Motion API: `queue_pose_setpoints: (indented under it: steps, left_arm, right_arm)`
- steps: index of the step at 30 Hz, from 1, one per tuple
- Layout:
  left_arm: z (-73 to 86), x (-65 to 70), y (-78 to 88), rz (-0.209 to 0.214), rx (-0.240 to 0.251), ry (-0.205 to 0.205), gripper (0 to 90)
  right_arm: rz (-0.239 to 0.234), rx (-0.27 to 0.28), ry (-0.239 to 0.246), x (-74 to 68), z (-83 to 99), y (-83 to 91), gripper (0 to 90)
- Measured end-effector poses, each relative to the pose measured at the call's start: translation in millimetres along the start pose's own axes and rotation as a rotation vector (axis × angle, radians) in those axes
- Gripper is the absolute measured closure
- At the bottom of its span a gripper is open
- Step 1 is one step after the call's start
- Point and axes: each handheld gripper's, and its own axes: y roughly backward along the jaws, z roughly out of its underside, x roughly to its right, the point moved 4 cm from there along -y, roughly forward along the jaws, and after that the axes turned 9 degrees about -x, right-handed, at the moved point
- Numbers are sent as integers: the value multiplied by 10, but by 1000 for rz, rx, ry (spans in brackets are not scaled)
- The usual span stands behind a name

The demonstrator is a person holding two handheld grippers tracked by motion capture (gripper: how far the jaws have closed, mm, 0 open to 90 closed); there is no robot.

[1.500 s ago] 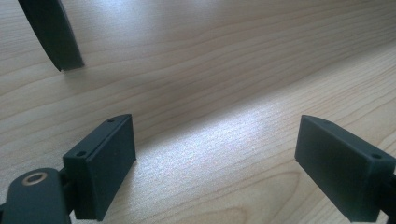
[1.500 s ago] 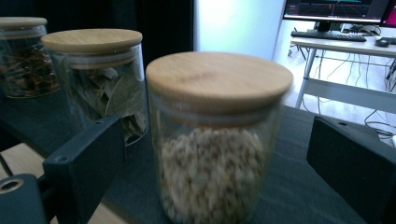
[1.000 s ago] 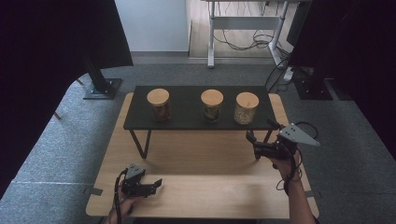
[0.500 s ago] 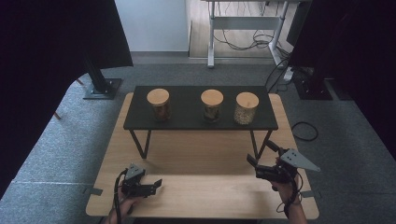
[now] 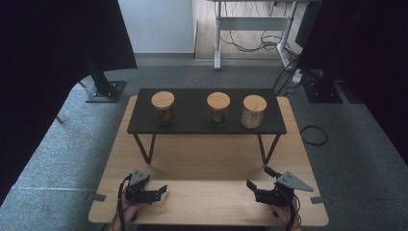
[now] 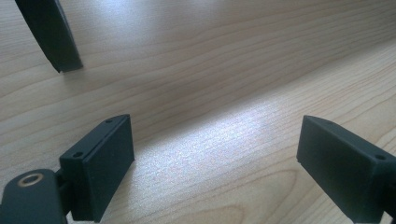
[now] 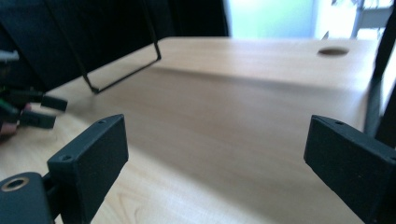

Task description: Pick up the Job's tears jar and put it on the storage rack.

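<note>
Wooden worktop (image 5: 207, 163) spread ahead of both sets of jaws, its bare grain running beneath and between them in the two gripper views. Low black shelf (image 5: 207, 111) stood on it well beyond the jaws, on thin wire legs; one leg foot (image 6: 51, 35) showed ahead and left of the left jaws, and a leg loop (image 7: 123, 65) ahead and left of the right jaws. Three jars with wooden lids sat in a row on the shelf, well apart from both grippers: left jar (image 5: 163, 107), middle jar (image 5: 218, 109), right jar (image 5: 254, 110). Right gripper (image 5: 256, 186), with grey plate on top, lay low at the near right of the worktop, jaws released wide, nothing between them, pointing across toward the other gripper. Left gripper (image 5: 162, 190) lay at the near left, jaws likewise released and spread, bare wood between them. Left gripper (image 7: 39, 112) also appeared, blurred, far left of the right jaws.
</note>
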Motion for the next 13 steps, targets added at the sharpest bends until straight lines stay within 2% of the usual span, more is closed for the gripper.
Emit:
queue_pose_setpoints:
  steps: [6,13]
  left_arm:
    - [0,6,-1,-2,-2,-8,103]
    - [-9,5,-14,5,-6,-1,103]
  right_arm:
    - [5,-72,5,-33,166,-160,57]
    - [8,-56,-7,-24,167,-172,60]
